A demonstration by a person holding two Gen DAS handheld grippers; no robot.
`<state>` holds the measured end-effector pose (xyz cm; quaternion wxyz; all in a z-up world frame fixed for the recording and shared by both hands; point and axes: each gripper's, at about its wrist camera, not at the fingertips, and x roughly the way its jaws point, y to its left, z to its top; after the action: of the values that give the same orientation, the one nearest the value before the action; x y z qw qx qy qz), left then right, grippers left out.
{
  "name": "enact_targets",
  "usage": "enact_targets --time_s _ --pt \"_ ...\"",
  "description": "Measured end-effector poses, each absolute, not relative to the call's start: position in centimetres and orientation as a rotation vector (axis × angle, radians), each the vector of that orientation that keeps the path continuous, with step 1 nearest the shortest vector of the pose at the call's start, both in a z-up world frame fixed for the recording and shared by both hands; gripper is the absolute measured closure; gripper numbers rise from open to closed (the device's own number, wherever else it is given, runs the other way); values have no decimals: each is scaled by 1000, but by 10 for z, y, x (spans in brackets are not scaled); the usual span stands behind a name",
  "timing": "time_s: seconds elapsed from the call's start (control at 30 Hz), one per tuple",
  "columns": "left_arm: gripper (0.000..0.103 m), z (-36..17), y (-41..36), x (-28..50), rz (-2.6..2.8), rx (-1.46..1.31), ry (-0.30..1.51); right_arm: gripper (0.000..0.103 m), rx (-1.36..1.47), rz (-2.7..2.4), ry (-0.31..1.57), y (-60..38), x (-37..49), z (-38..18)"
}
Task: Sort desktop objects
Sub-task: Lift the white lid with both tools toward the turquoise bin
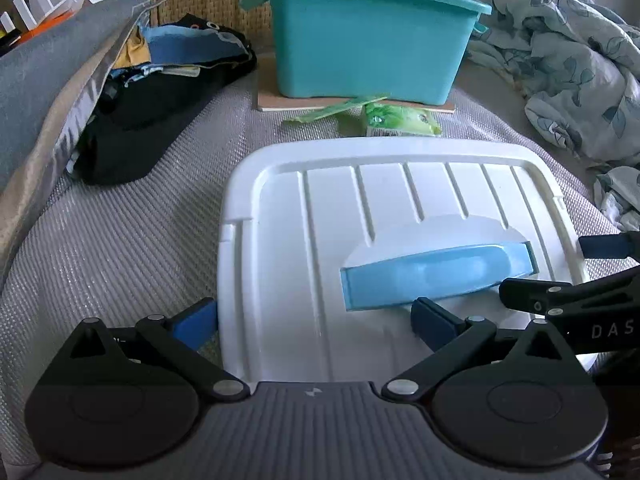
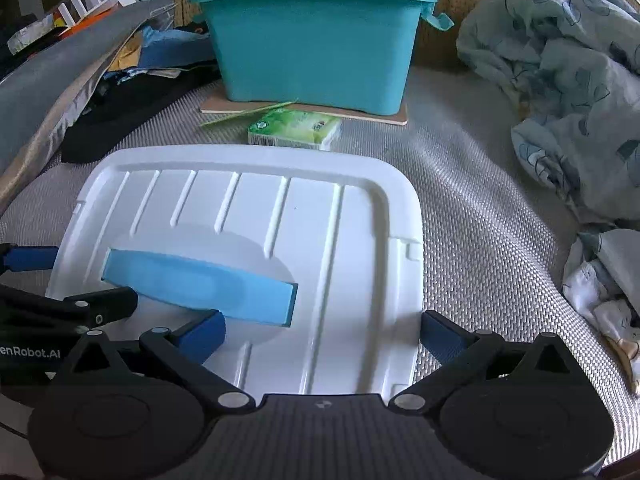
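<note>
A white ribbed lid [image 1: 320, 220] [image 2: 340, 240] with a light blue handle [image 1: 432, 276] [image 2: 200, 280] lies flat on the grey woven mat [image 1: 120, 240]. My left gripper [image 1: 316, 320] is open over the lid's near left part, one finger outside the left edge and the other by the handle. My right gripper [image 2: 322, 332] is open over the near right part, its right finger beside the lid's right edge. Behind the lid stands a teal bin [image 1: 368, 40] [image 2: 312, 40], with a green tissue pack [image 1: 400, 120] [image 2: 296, 130] in front of it.
The bin rests on a thin board [image 2: 384, 116], with a flat green wrapper [image 1: 332, 110] at its front. Dark folded clothes [image 1: 140, 120] and a grey cushion lie to the left. A crumpled floral blanket [image 2: 560, 80] fills the right side. A wicker wall closes the back.
</note>
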<state>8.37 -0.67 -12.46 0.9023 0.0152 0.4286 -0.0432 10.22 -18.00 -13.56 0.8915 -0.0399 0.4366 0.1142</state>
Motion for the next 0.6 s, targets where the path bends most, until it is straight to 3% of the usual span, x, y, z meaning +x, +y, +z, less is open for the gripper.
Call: enact_targets --time_s 0.6 --pt "0 -104 -2 81 -77 3 791 0 -84 231 814 -178 98 -119"
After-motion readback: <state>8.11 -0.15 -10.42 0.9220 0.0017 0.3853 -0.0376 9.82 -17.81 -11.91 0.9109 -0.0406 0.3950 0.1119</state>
